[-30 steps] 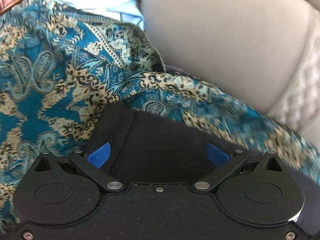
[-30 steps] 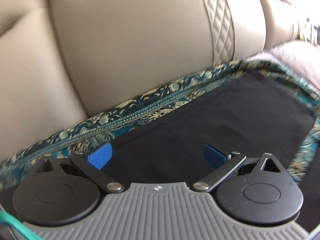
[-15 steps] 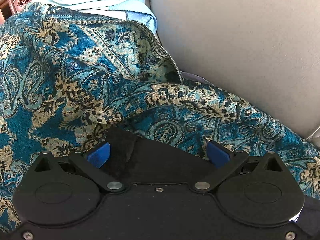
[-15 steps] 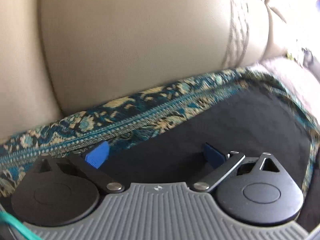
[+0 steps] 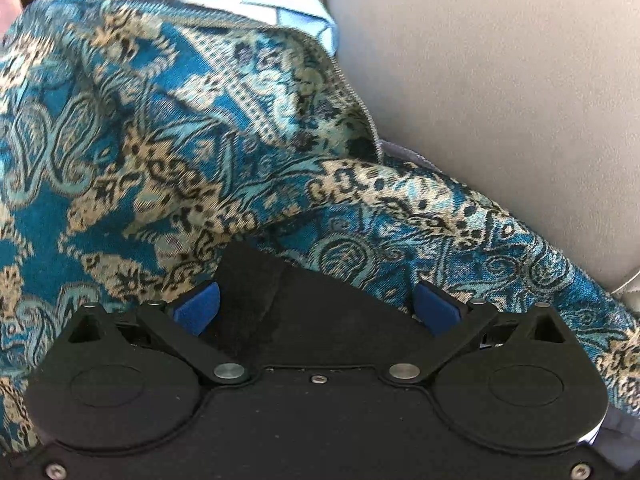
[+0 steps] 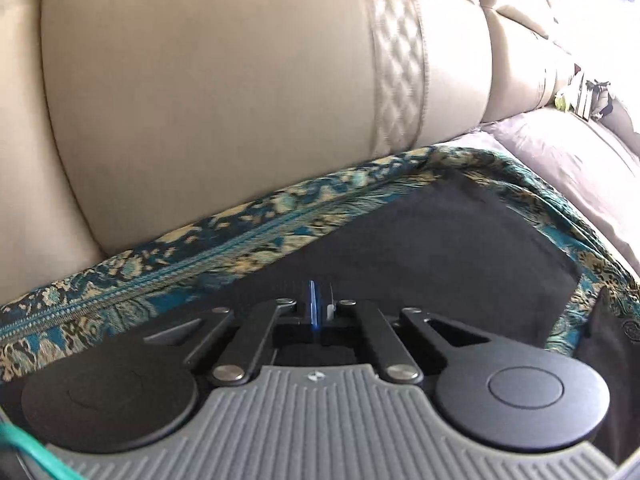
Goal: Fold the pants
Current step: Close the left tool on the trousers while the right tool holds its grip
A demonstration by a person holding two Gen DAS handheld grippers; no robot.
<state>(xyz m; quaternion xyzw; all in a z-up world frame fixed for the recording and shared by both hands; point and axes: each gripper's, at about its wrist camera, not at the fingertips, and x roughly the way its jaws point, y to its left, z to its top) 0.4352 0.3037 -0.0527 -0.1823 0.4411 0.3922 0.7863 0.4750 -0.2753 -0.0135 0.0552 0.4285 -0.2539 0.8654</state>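
The black pants (image 6: 460,248) lie flat on a teal and gold patterned throw (image 5: 132,152) that covers the seat, just in front of the beige sofa backrest (image 6: 224,92). Taking the backrest as the landmark: the throw's zippered edge runs along its foot, and the pants start just on the near side of that edge, reaching out to a squared corner well off toward the pale cushion (image 6: 568,160) beside the backrest.

The cloth looks soft, limp and light, with a matte weave that should not slip much between rubber pads. It will sag and drag if lifted by 1 point, so I judge the best holds are at an edge or corner, 1 per gripper, set well apart so the fabric stays taut for the fold.

The right gripper (image 6: 320,300) has its 2 blue pads pressed flat together, lying over the pants' near part, away from the backrest. A thin layer of black cloth may be pinched there, but the pictures do not show it clearly, so I cannot tell whether anything is caught.

The left gripper (image 5: 316,304) stands wide, its blue pads (image 5: 198,306) well apart. A folded end of the pants (image 5: 288,300) lies between them, on the near side of the throw from the backrest; the pads do not press on it
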